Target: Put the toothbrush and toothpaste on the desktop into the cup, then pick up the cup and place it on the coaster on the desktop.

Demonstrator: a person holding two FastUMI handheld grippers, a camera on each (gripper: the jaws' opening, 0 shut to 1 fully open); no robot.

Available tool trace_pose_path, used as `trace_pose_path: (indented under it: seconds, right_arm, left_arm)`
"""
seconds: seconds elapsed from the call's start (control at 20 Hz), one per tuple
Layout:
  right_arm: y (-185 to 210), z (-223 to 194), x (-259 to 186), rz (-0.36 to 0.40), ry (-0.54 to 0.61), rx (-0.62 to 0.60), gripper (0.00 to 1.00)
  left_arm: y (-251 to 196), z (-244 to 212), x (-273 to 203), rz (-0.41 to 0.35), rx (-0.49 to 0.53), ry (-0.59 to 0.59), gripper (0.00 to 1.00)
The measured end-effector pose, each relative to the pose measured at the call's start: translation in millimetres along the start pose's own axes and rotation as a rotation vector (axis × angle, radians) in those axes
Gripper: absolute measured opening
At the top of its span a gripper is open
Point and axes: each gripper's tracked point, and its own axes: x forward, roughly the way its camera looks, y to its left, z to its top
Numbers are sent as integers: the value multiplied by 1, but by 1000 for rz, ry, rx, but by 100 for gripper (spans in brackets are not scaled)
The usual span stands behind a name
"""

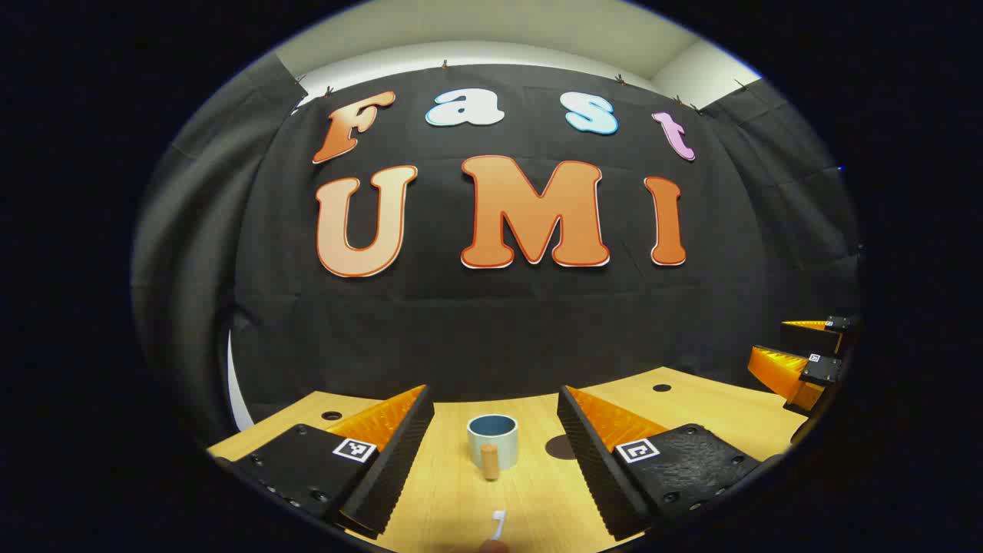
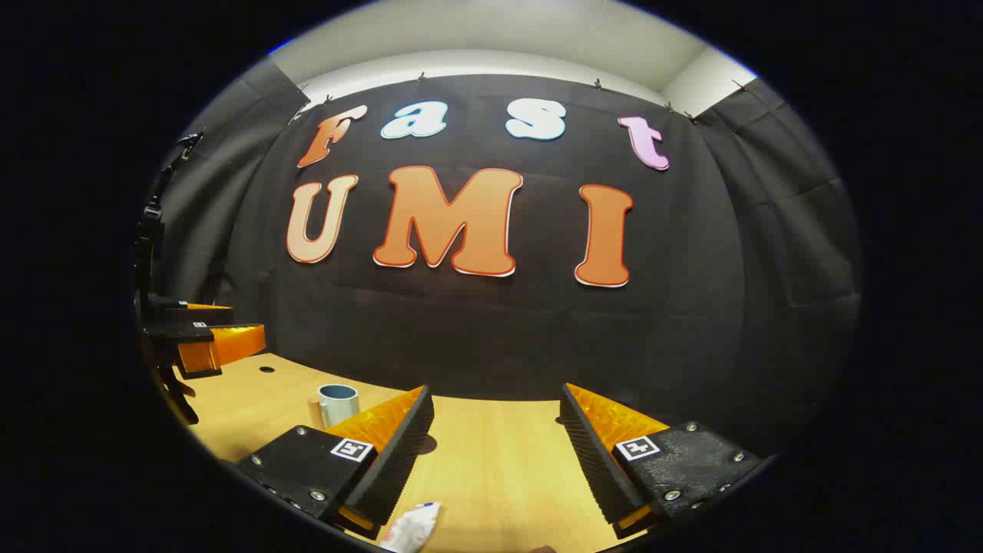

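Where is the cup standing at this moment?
In the left gripper view the cup stands upright on the wooden desktop, centred ahead between the left gripper's open fingers, with the dark coaster just to its right and the toothbrush nearer the camera.

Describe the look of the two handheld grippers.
Each gripper, left gripper and right gripper, has two wedge-shaped fingers with ribbed inner faces. Each finger sits on a black textured block fixed with silver screws and carrying a small square black-and-white marker.

Pale smooth wood-grain bench [image 1: 461, 491], glazed-looking cup [image 1: 492, 438] with wooden handle, matt black cloth wall [image 1: 491, 322], glossy crinkled toothpaste tube [image 2: 413, 527], ribbed jaws
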Motion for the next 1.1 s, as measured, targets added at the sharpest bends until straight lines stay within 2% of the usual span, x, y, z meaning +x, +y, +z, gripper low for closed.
trace_pose_path:
  seconds: [0.05,0.15,0.2,0.25,0.35,0.4,0.45,0.75,0.8,0.9,0.95,1.0,1.05,1.1]
  right_arm:
    - [5,-2,3,1,8,2,96]
    - [13,-8,11,8,24,1,99]
    - [14,-13,13,13,40,4,99]
    - [16,-15,17,15,52,10,99]
    - [21,-13,21,12,54,21,99]
    - [20,-11,23,8,48,19,99]
    - [19,-10,24,4,43,8,99]
    - [16,-9,28,-6,58,-16,99]
    - [14,-6,30,-7,54,-13,99]
    - [13,-2,31,-7,53,-8,99]
    - [14,-3,32,-3,57,-9,99]
    - [15,-5,31,1,64,-12,99]
    - [16,-6,31,7,70,-18,99]
    - [18,-7,31,10,76,-22,99]
  left_arm:
    - [8,1,2,-1,1,-2,97]
    - [20,-2,5,3,6,-5,100]
    - [24,-4,7,2,8,-4,97]
    - [28,-6,8,3,8,0,100]
    - [30,-12,12,-2,2,13,97]
    - [32,-15,15,-4,-1,15,100]
    - [32,-17,17,-7,-5,19,97]
    - [21,-12,32,-35,-2,15,97]
    - [20,-8,35,-33,-3,4,100]
    - [19,-2,37,-34,-12,-10,96]
    - [18,0,38,-35,-16,-15,100]
    - [18,0,36,-34,-19,-18,96]
    - [19,1,36,-31,-20,-18,100]
    - [19,-1,36,-31,-19,-13,96]
